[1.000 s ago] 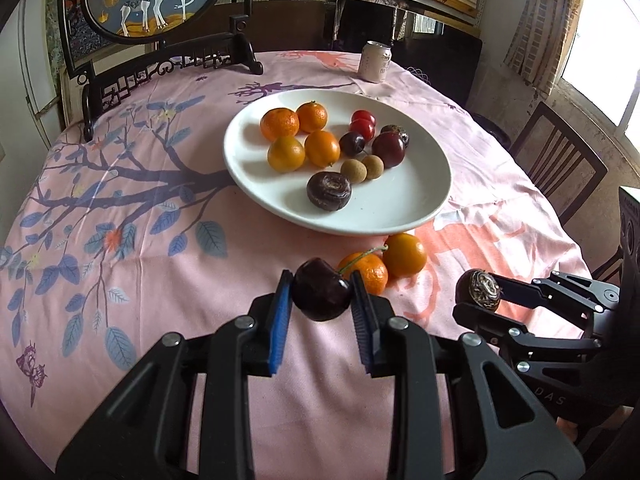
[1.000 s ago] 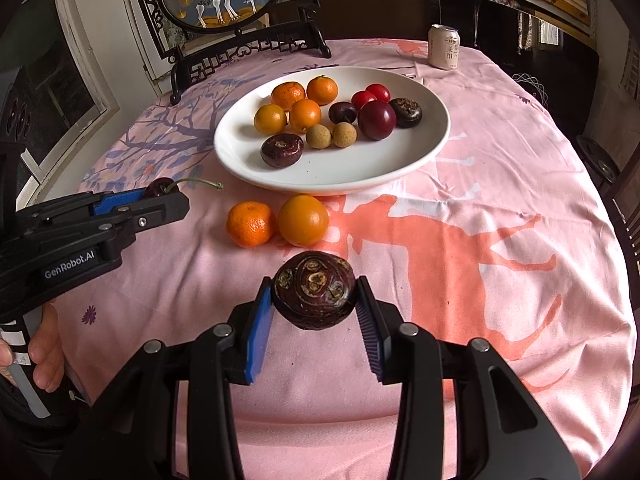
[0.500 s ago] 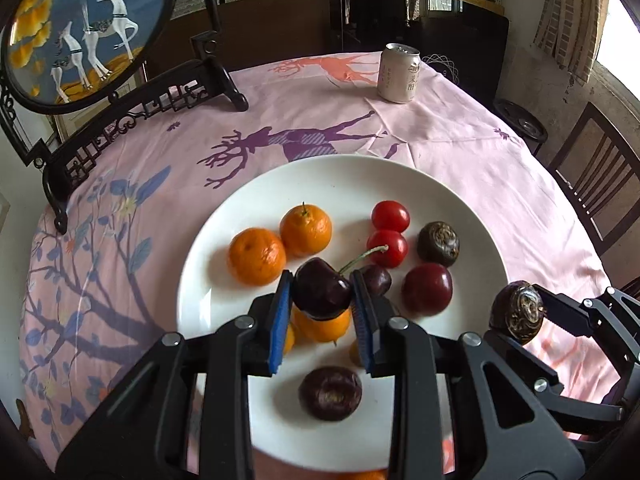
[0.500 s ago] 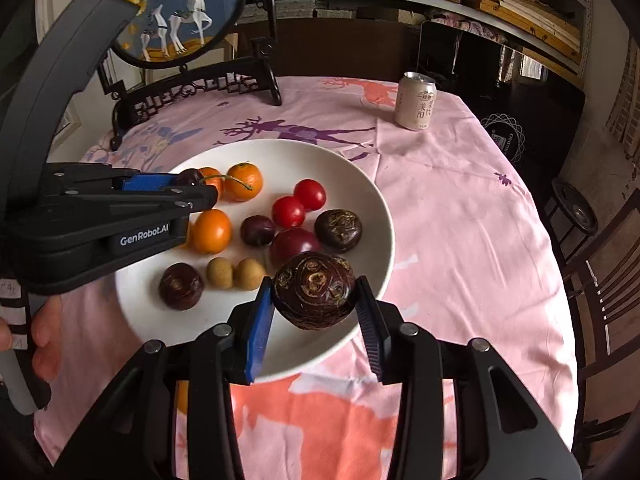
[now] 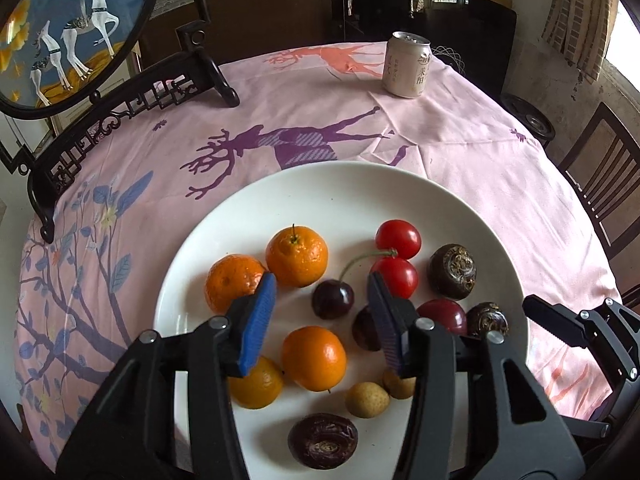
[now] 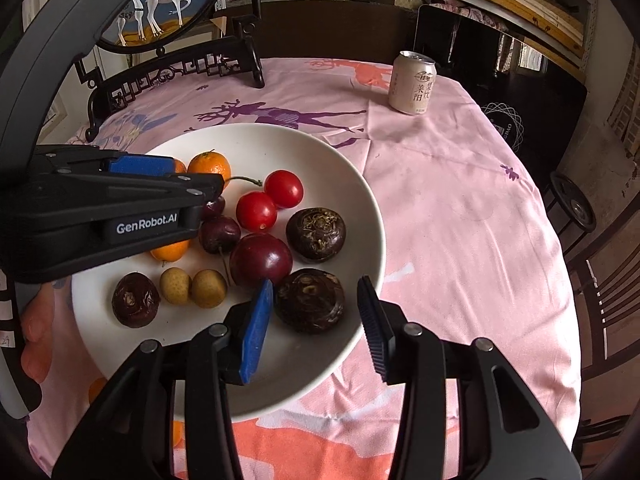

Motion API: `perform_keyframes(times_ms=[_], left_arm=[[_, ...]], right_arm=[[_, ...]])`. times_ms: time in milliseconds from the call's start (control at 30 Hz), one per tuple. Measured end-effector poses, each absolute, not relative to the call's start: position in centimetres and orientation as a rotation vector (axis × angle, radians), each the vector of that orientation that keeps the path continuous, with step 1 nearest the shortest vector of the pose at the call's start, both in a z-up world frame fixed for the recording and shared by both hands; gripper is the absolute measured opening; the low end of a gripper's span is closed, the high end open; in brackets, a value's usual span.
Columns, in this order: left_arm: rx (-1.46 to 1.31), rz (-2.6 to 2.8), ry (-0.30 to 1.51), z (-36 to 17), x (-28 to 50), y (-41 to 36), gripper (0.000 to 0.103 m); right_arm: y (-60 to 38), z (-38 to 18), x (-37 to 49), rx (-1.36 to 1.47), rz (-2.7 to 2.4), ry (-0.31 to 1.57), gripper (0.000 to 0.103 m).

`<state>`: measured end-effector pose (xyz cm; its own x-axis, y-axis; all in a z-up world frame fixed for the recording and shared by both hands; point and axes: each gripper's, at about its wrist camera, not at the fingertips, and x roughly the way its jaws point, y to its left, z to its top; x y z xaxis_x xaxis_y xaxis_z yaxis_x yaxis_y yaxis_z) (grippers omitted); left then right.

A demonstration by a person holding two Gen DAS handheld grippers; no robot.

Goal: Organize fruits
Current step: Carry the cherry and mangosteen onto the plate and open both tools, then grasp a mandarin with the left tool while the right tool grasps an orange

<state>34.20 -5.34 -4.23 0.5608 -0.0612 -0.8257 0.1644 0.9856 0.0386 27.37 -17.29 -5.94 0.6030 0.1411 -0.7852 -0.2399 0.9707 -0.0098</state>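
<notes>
Four oranges [image 5: 296, 256], two tomatoes [image 5: 398, 239]

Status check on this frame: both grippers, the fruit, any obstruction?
Left gripper open, cherry lying on plate. Right gripper open, water chestnut lying on plate. Neither fruit gripped. No obstruction seen.

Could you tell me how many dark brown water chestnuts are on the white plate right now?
3. One sits by the red tomatoes, one lies between the right gripper's open fingers, and one is left of the two longans. Others may hide under the left gripper.
</notes>
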Motion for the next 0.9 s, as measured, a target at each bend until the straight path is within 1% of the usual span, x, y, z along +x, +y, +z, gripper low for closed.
perform_keyframes(times_ms=[33, 67, 100, 167, 333, 433, 533, 700, 900], left_arm=[[0.111, -0.141, 0.961, -3.8, 33.5, -5.0, 0.049], [0.104, -0.148, 0.954, -3.3, 32.5, -4.6, 0.05], [0.1, -0.152, 0.943, -2.8, 31.3, -4.2, 0.05], [0.107, -0.147, 0.911, -1.9, 27.9, -3.1, 0.059], [0.064, -0.148, 0.869, -2.2, 18.8, -0.4, 0.061], [0.008, -0.124, 0.87, -3.4, 15.2, 0.9, 0.066], [-0.004, -0.11, 0.887, -4.2, 13.4, 1.8, 0.066], [-0.035, -0.102, 0.881, -4.0, 12.1, 3.2, 0.066], [-0.055, -0.101, 0.898, -4.3, 11.8, 4.0, 0.067]], right_arm=[[-17.4, -5.5, 26.8, -0.121, 0.224, 0.896, 0.053], [-17.4, -5.0, 25.9, -0.122, 0.228, 0.887, 0.058], [-17.6, -4.5, 24.7, -0.121, 0.234, 0.87, 0.058], [-17.8, -3.7, 22.0, -0.128, 0.248, 0.856, 0.058], [-19.0, -3.3, 15.3, -0.031, 0.304, 0.837, 0.058], [-18.9, -3.3, 13.4, 0.008, 0.298, 0.838, 0.058], [-18.2, -3.0, 12.5, -0.005, 0.3, 0.84, 0.058], [-16.7, -2.9, 12.0, -0.032, 0.309, 0.846, 0.058], [-14.6, -4.8, 12.5, -0.064, 0.336, 0.9, 0.058]])
